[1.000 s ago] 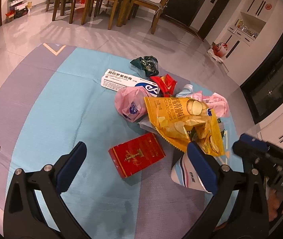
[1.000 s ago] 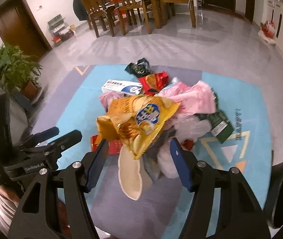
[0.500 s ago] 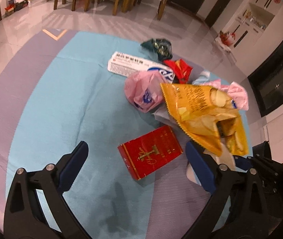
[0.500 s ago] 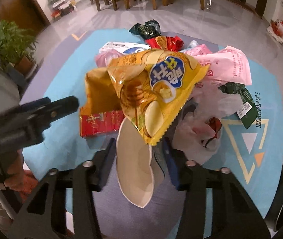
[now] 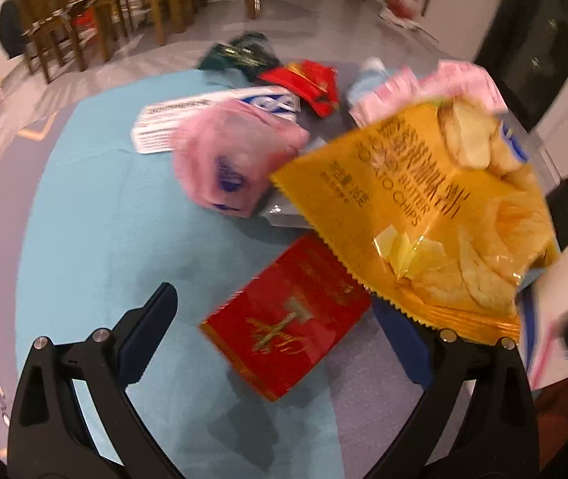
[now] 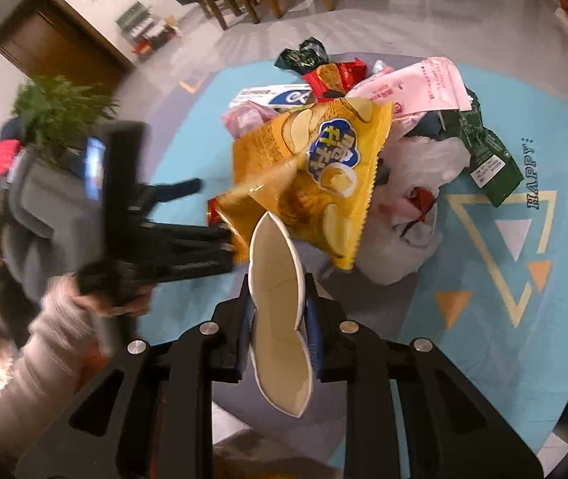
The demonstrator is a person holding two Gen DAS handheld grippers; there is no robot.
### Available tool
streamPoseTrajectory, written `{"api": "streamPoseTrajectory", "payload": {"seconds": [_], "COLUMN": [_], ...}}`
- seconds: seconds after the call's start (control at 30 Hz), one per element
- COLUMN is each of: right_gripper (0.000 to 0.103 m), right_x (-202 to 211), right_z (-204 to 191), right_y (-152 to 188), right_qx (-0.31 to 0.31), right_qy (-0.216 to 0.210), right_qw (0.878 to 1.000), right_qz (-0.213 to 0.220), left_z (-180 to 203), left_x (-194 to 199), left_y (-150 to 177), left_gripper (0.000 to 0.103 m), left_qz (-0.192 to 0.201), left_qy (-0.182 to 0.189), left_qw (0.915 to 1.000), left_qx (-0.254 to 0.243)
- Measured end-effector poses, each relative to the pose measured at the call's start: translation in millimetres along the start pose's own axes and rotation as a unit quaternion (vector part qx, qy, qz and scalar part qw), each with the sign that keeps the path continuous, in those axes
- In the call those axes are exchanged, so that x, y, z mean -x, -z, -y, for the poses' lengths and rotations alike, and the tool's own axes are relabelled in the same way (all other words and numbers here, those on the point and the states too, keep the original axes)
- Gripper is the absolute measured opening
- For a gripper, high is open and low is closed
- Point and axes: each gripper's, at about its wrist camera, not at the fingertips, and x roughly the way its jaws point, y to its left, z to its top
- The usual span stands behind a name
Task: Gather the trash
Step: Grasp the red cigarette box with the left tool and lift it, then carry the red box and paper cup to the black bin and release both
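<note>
Left wrist view: the left gripper (image 5: 280, 335) stands with its jaws wide apart and nothing pressed between them. The red box (image 5: 285, 321) lies flat on the rug (image 5: 84, 239) right in that gap, its long axis running diagonally from near left to far right. The yellow chip bag (image 5: 423, 215) overlaps the box's far right corner, so the left hand is plainly the nearer one for the box.

Right wrist view: the right gripper (image 6: 280, 315) has just been closing and now pinches a squashed white paper cup (image 6: 280, 319), whose long axis points away toward the chip bag just beyond. Only a sliver of the red box shows here, left of the bag. This view alone shows the cup gripped; the left view alone shows the whole box.
</note>
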Motion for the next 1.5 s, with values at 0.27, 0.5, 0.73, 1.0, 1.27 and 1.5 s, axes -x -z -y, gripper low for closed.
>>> {"api": "streamPoseTrajectory", "payload": {"seconds": [0.27,0.5,0.73,1.0,1.27,1.5], "right_gripper": [0.025,0.025,0.025,0.025,0.025,0.025], "right_x": [20,36,73,116,144,161], "right_z": [17,30,46,75,107,139], "right_y": [0,0,1,1,6,15], "right_qx": [-0.021,-0.029,-0.042,-0.083,-0.124,-0.166], "right_qy": [-0.025,-0.020,0.001,0.023,0.083,0.123], "right_qw": [0.999,0.999,0.996,0.985,0.971,0.955], "right_qz": [0.011,0.031,0.081,0.146,0.187,0.211], "left_z": [11,11,-13,16,44,73], "left_x": [-26,-8,64,119,132,144], "left_y": [-3,12,8,-12,-57,-96], "left_gripper": [0.082,0.065,0.065,0.065,0.065,0.065], "left_qz": [-0.028,-0.042,0.017,0.099,0.124,0.155], "left_qy": [-0.018,-0.024,0.008,0.012,0.030,0.003], "left_qw": [0.9992,0.9983,0.9933,0.9845,0.9800,0.9789], "left_qx": [-0.022,0.031,0.114,0.144,0.153,0.132]}}
